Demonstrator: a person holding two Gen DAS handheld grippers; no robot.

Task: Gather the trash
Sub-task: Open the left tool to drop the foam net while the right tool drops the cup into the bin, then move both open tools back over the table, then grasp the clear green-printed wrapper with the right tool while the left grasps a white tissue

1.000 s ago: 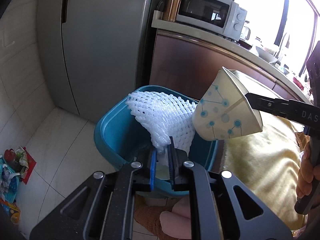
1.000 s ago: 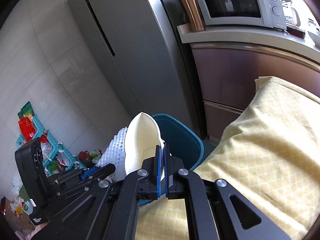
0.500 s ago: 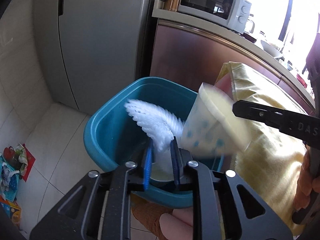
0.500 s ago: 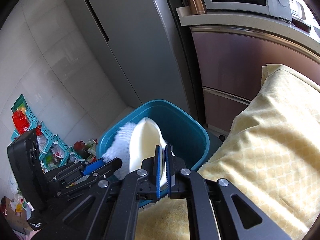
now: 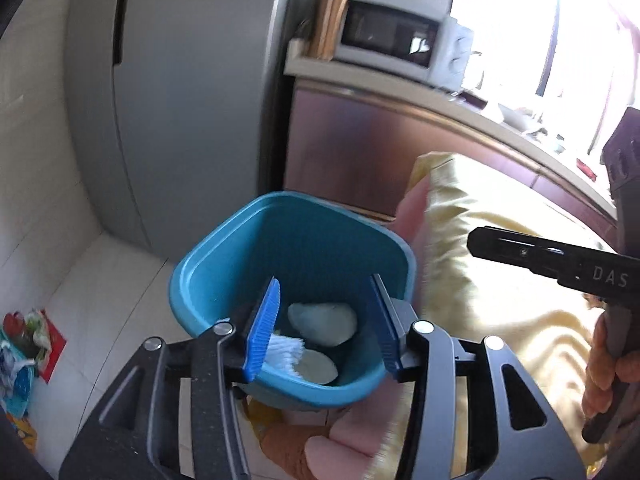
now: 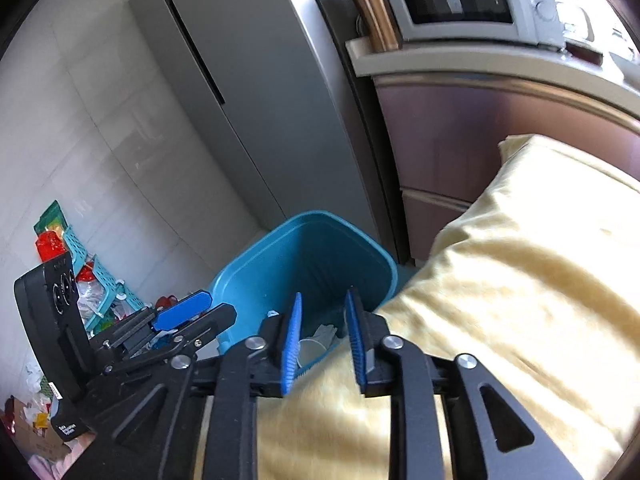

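Note:
A blue bin (image 5: 208,256) stands on the floor beside the yellow cloth. A flattened paper cup (image 5: 324,322) and a white foam net (image 5: 286,350) lie in its bottom. Just above the bin's near rim, my left gripper (image 5: 324,280) has its jaws opening, with nothing between the blue pads. To the right, my right gripper (image 5: 474,242) reaches toward the rim. In the right wrist view, the right gripper (image 6: 324,294) hangs over the bin (image 6: 240,268), jaws opening and empty. The cup (image 6: 310,350) shows below it, and the left gripper (image 6: 220,304) sits at the left.
A grey fridge (image 5: 180,100) stands behind the bin, next to a brown counter (image 5: 360,140) with a microwave (image 5: 388,36). The yellow cloth (image 6: 520,280) fills the right side. Packets and baskets (image 6: 80,280) clutter the floor at left. A hand (image 5: 608,368) grips the right tool.
Both grippers have opened. The foam net left the left gripper and the paper cup left the right one; both now lie inside the bin.

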